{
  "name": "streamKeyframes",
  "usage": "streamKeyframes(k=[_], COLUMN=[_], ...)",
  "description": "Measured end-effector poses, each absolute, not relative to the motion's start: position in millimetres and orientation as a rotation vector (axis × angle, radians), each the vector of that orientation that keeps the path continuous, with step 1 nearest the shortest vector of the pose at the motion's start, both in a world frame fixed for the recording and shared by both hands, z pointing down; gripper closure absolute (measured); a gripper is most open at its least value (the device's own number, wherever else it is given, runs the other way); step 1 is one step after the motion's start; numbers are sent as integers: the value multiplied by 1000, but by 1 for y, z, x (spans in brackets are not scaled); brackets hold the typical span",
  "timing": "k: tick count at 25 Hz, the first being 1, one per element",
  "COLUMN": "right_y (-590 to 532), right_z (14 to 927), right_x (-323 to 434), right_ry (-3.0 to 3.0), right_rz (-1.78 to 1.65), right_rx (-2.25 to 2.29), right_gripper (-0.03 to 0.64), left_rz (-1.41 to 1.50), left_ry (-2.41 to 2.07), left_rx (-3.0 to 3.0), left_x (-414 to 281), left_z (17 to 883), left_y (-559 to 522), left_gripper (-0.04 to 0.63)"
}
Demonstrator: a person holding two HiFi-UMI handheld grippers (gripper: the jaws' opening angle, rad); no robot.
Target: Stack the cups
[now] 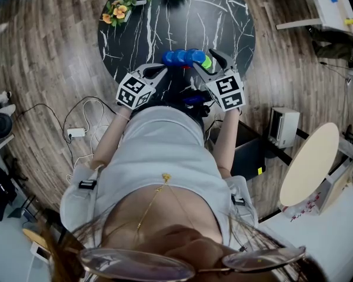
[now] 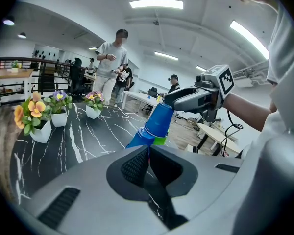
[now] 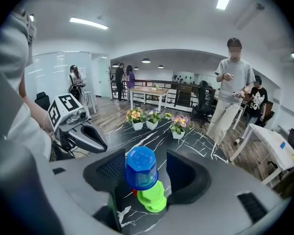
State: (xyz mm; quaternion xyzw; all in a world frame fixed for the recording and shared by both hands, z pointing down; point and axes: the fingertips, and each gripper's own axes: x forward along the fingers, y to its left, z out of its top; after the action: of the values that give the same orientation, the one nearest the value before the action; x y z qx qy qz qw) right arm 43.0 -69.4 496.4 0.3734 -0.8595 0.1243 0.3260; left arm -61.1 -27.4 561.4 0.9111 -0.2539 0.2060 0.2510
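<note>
A: Where is the stack of blue and green plastic cups (image 1: 185,57)?
B: At the round black marble worktop's (image 1: 223,22) near edge, between the left hand-held gripper (image 1: 162,69) and the right hand-held gripper (image 1: 212,60).
A: And the white potted flowers (image 1: 119,10)?
B: Along the far edge.

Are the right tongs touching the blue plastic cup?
Cannot tell. Right gripper view: right tongs open, gap at one pad, blue plastic cup overlaps the other.

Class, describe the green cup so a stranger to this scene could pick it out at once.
Find the round black table with white veins. At its near edge, opposite the flower pots, sits a row of cups. The green cup is at the row's right end in the head view; its neighbours are blue cups.
</note>
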Motion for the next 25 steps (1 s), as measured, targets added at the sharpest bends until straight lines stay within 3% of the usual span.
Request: streamKeyframes(k=[12,25], right_y=[-57,-38], right_z=[475,491], right_x=[66,70], right_ry=[-2367,-2385], right_rz=[338,386], right_rx=[1160,1203], right_gripper=[382,528], left_rz=[508,468], left_ry=[-721,-702], left_rx=[2549,2606], left_x=[-54,-40], left_z=[530,510], left_y=[-32,-34], left_gripper=[561,561])
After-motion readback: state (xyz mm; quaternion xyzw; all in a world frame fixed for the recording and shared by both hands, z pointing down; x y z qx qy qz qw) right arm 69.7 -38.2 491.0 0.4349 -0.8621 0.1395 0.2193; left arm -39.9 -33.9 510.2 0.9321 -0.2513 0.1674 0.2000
